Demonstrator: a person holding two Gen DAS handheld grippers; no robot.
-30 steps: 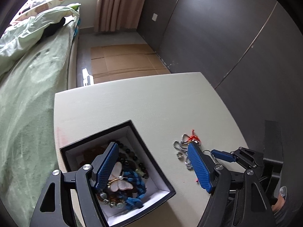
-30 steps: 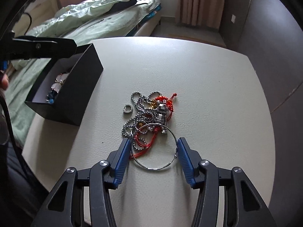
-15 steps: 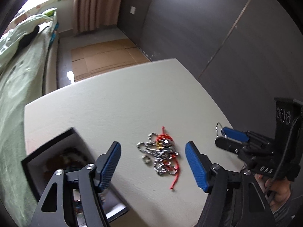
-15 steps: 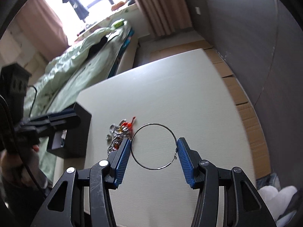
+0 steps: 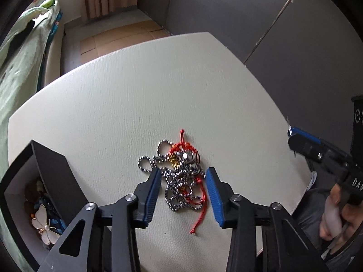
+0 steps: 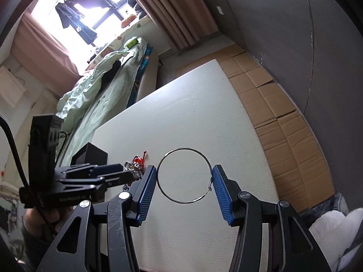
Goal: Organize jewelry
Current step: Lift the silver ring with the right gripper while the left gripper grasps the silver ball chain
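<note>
At the far left of the left wrist view, the open black jewelry box (image 5: 54,176) stood on the near-left corner of the white table (image 5: 127,104). It held a white butterfly brooch (image 5: 43,225) among beads too shadowed to identify.

To the right of the box, the left gripper (image 5: 183,176) hung over a tangled heap at the near middle of the table. Its blue pads stood apart at a moderate width, one on each side of the heap and clasping nothing. The heap comprised a steel ball chain (image 5: 179,185) knotted with a red cord (image 5: 199,215); whether the pads touched the chain could not be determined.

At the right, the right gripper (image 6: 184,179) was raised above the table's near-right edge. A thin wire hoop (image 6: 184,175) spanned the gap between its pads and was clamped by them.

Step in hand, by assessment: transfer of the hoop to the box, with the left gripper positioned to collect the tangle. The next move likely calls for carrying the hoop leftward over the box and releasing it there. The left pads should close low on the heap, since loose chain may slip or trail.
</note>
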